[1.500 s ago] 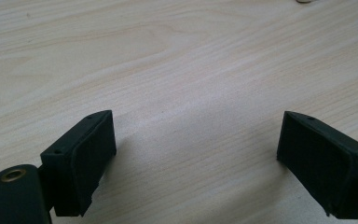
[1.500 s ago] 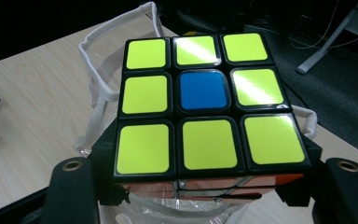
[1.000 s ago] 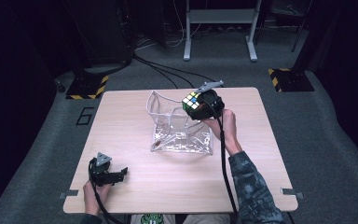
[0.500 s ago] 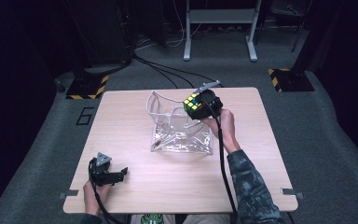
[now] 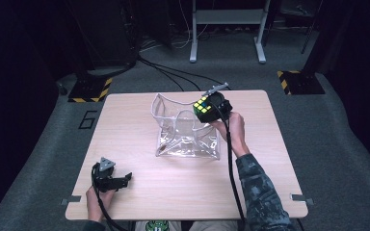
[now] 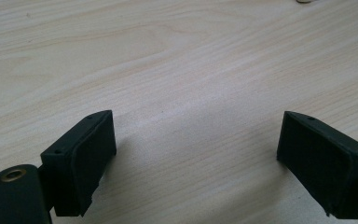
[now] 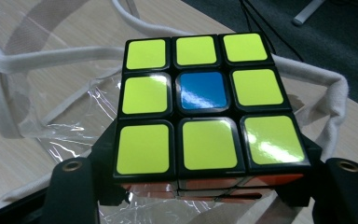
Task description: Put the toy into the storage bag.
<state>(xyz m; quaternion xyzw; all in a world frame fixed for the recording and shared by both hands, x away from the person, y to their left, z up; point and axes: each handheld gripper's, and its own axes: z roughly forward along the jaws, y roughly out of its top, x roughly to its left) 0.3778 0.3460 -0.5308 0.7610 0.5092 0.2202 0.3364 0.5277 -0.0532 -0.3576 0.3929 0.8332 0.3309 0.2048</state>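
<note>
— Anything moved since a second ago?
— Barely. My right gripper [image 5: 211, 107] has edged the puzzle cube [image 5: 203, 108] slightly lower over the clear bag [image 5: 185, 137]; the left gripper [image 5: 120, 180] hasn't budged.
— Grip?
— The right jaws are clamped on the cube's sides, yellow face [image 7: 204, 102] toward the camera, above the bag's mouth. My left jaws stand wide, nothing between them, low over the table [image 6: 177, 70] near its front left corner.

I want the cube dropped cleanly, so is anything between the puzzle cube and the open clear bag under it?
Nothing visible. The right gripper holds the puzzle cube over the clear bag, whose white-trimmed mouth gapes open beneath it.
</note>
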